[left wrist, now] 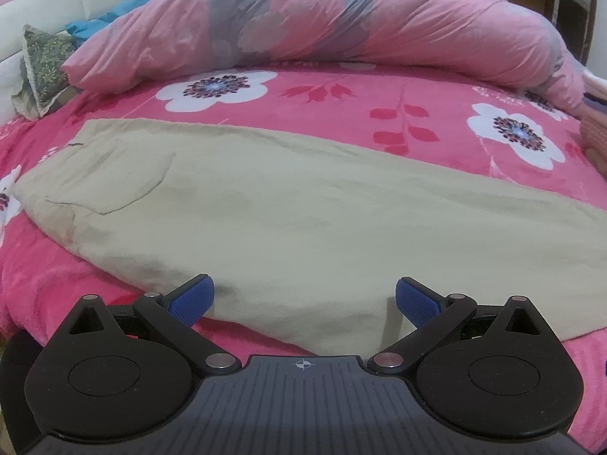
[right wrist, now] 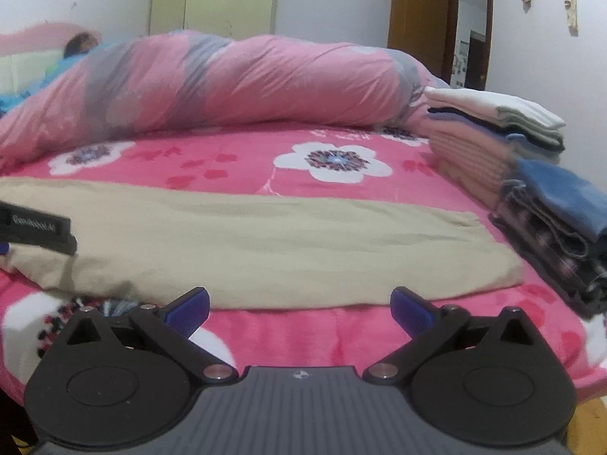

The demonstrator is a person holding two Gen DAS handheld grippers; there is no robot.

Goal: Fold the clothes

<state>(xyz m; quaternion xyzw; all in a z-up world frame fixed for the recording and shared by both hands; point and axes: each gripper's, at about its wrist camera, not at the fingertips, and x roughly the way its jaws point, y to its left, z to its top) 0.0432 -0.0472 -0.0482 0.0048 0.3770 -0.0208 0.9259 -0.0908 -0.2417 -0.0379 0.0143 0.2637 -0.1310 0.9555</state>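
Poised at the near edge of beige trousers (left wrist: 303,204) laid flat on the bed (left wrist: 341,94) for folding: left gripper (left wrist: 304,299) and right gripper (right wrist: 299,309), both released, grasping nothing

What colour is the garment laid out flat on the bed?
Plain beige garment, clearest in the left wrist view.

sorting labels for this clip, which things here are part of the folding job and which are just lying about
Part of the job: beige trousers; left tongs; right tongs; stack of folded clothes.

Lying about: pink duvet; green patterned pillow; flowered bedsheet.
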